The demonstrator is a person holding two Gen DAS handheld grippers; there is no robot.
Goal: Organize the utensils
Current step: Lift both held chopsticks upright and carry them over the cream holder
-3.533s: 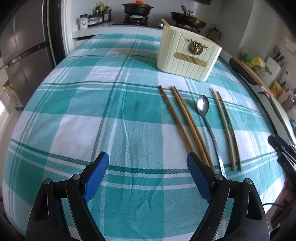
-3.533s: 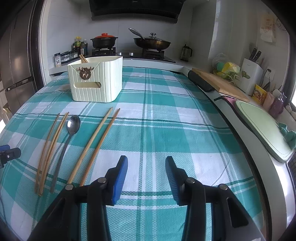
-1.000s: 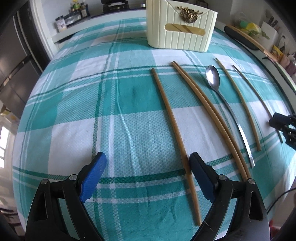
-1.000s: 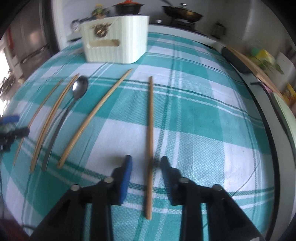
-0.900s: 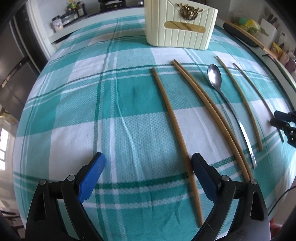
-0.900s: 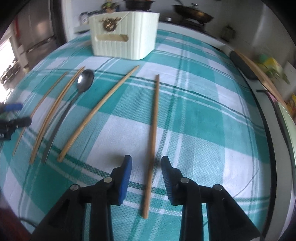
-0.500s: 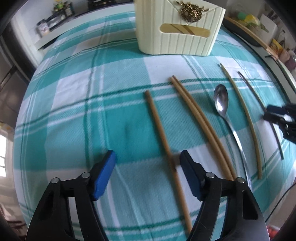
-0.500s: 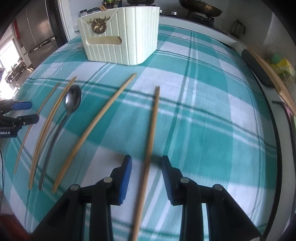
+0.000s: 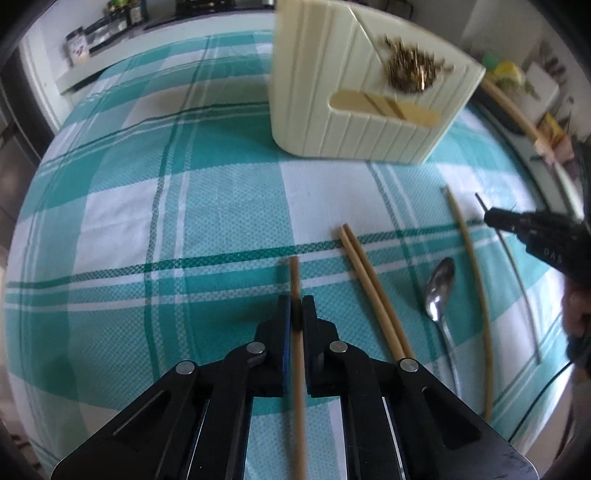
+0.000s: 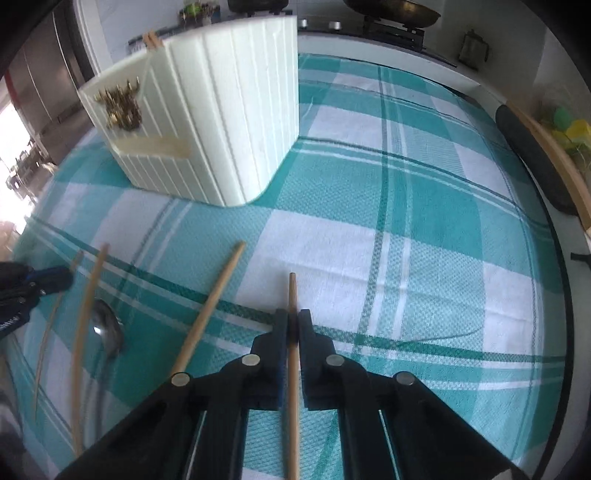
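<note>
Each tool, left (image 9: 296, 308) and right (image 10: 293, 324), is clamped on one chopstick (image 9: 294, 275); beside them lie three chopsticks, one spoon (image 9: 439, 286) and a cream holder (image 9: 354, 96) on the worktop (image 9: 147, 206).

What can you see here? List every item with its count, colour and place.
tablecloth: one, teal and white check, covering the table
holder: one, cream with gold emblem, far end of cloth; two tan stick tips poke out
chopsticks: five in the left wrist view, tan; one gripped, two side by side, two thinner beyond the spoon
spoon: one, silver, between the pair and the thin sticks
pan: one, dark, on the stove behind
left gripper: black, blue pads, shut on a chopstick
right gripper: black, shut on a chopstick
</note>
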